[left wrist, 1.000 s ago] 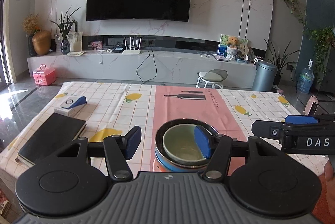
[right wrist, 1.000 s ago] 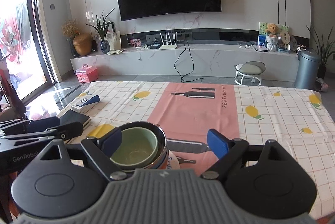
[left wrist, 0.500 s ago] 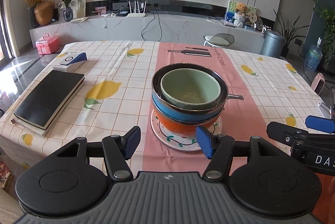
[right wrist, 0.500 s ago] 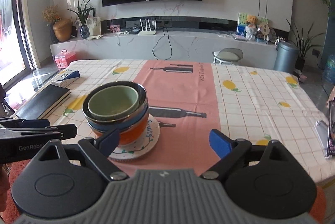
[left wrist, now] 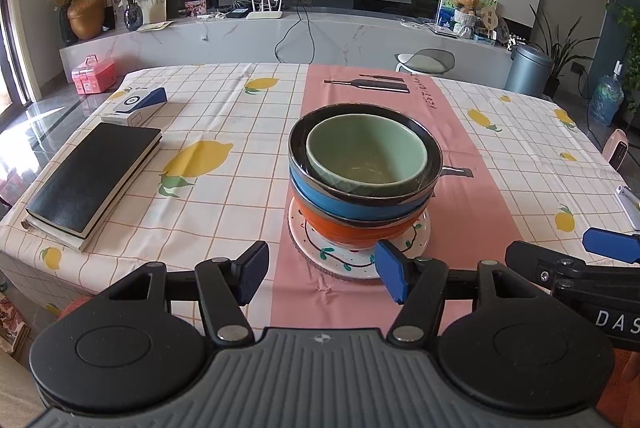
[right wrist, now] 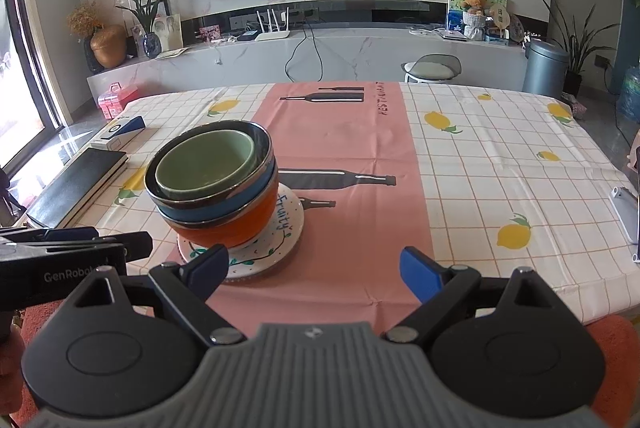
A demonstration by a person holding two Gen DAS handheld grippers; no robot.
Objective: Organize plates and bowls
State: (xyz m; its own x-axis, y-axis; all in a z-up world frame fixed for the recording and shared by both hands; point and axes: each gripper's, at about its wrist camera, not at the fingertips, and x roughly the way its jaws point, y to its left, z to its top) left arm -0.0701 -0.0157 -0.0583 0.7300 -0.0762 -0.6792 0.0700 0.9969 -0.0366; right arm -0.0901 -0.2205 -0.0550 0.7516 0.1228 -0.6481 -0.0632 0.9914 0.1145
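Nearest us, our left gripper [left wrist: 322, 276] and right gripper [right wrist: 316, 270] both hang over the near edge of the worktop [left wrist: 224, 116], jaws spread wide and holding nothing. Just beyond them, on the pink runner [right wrist: 352, 132], a white patterned plate [left wrist: 344, 260] carries 4 nested bowls: an orange bowl [left wrist: 352, 230], a blue bowl [left wrist: 320, 190], a dark-rimmed bowl [left wrist: 298, 136] and a green bowl [left wrist: 366, 152] on top. Farther left lie a black notebook [left wrist: 92, 172] and a small box [left wrist: 134, 104].

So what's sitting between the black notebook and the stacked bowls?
Nothing but tablecloth: in the left wrist view, only the lemon-print checked tablecloth shows between the black hardcover notebook and the stacked ceramic bowls on their white plate.
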